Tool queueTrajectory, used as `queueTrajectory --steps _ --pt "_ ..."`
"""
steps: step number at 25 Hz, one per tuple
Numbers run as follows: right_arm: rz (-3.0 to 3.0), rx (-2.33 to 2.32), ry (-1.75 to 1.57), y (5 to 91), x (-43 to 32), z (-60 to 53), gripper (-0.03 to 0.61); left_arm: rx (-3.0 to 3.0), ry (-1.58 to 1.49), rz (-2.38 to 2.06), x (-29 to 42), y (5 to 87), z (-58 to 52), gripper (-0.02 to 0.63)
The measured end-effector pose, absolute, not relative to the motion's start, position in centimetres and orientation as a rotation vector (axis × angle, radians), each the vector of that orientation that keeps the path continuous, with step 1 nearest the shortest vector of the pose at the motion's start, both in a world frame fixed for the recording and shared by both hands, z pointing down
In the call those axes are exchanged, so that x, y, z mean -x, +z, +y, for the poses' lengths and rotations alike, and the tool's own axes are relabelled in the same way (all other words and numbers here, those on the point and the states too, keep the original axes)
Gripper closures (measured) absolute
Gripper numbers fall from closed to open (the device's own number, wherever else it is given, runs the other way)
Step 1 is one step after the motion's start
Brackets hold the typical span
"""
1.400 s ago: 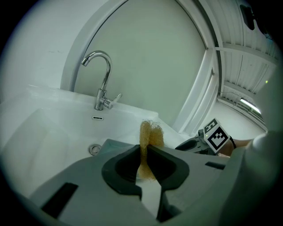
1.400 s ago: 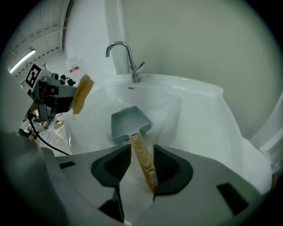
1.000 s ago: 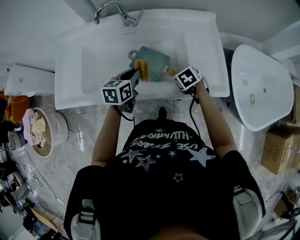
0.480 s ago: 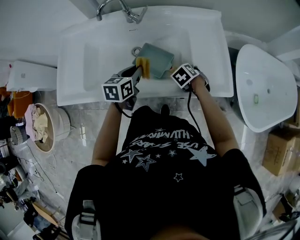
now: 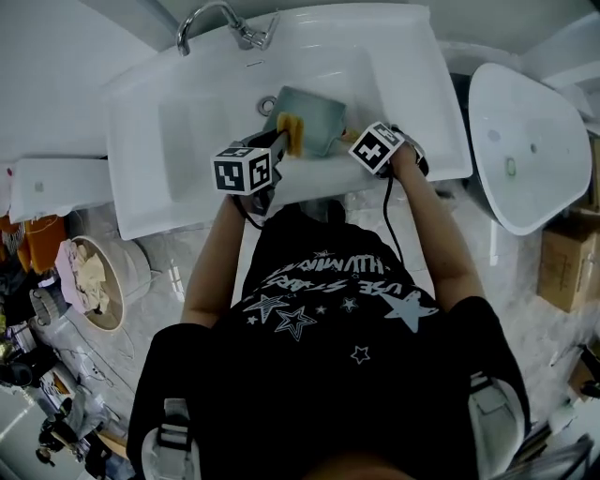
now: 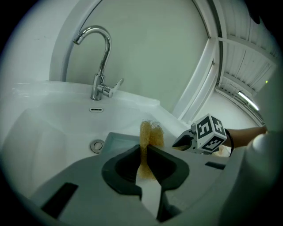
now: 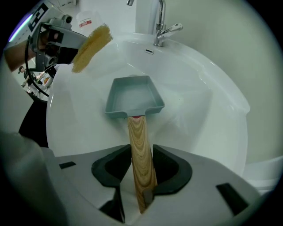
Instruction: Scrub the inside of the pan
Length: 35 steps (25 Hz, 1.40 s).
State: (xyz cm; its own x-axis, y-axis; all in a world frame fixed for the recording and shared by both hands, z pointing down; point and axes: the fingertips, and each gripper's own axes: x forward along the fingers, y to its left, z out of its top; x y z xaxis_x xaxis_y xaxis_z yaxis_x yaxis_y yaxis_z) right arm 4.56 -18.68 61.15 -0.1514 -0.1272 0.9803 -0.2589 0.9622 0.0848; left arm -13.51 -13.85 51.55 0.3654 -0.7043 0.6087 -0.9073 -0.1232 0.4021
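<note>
Containers: white glazed ceramic sink point(image 5: 187, 141), smooth and glossy, with a chrome curved faucet point(image 5: 220, 19) at its back rim and a round metal drain point(image 6: 97, 145) in its floor. Inside the basin sits the rectangular pale grey-green pan point(image 5: 314, 117), shallow, with rounded corners and a raised rim. Its interior looks smooth and pale. The pan lies just beside the drain. Cannot tell whether its base rests on the basin floor.

Right gripper point(image 7: 141, 152): the pan's light wooden handle point(image 7: 140, 145), with visible grain, runs straight between the dark jaws, and both pads bear on its sides. The jaws have just been closing, with the handle between them. The pan body projects beyond the fingertips, toward the faucet.

Left gripper point(image 6: 146, 148): jaws nearly together, pinching a yellow sponge point(image 6: 151, 132) with a coarse, fibrous texture. Its upper end stands out past the fingertips.

Relation: from the head view the sponge overlaps the pan's left edge. From the right gripper view the sponge point(image 7: 90, 42) hangs up and to the left of the pan point(image 7: 132, 95), apart from it, with no contact.
</note>
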Motion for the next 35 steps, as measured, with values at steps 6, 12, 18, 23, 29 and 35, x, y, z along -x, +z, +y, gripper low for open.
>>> queueTrajectory --steps 6,12,18,23,29,35 --pt "-1.718 -0.294 0.128 61.0 -4.4 -18.7 0.431 -1.924 0.413 -1.269 13.3 53.2 -15.3 0.563" --pt "-1.722 -0.312 0.132 61.1 -4.4 -18.6 0.430 -1.954 0.493 -1.156 12.0 55.6 -16.7 0.563" --pt "-1.723 -0.321 0.125 61.1 -4.5 -18.7 0.430 -1.947 0.542 -1.064 10.4 58.1 -17.9 0.563" --pt "-1.724 -0.326 0.113 61.2 -4.4 -18.9 0.428 -1.927 0.577 -1.002 9.4 60.2 -18.6 0.563" --pt "-1.722 -0.324 0.121 61.3 -4.6 -18.8 0.428 -1.885 0.609 -0.966 8.4 62.3 -18.9 0.563" --pt "-1.720 -0.318 0.133 61.3 -4.7 -18.9 0.428 -1.793 0.598 -0.961 7.8 64.3 -19.6 0.563"
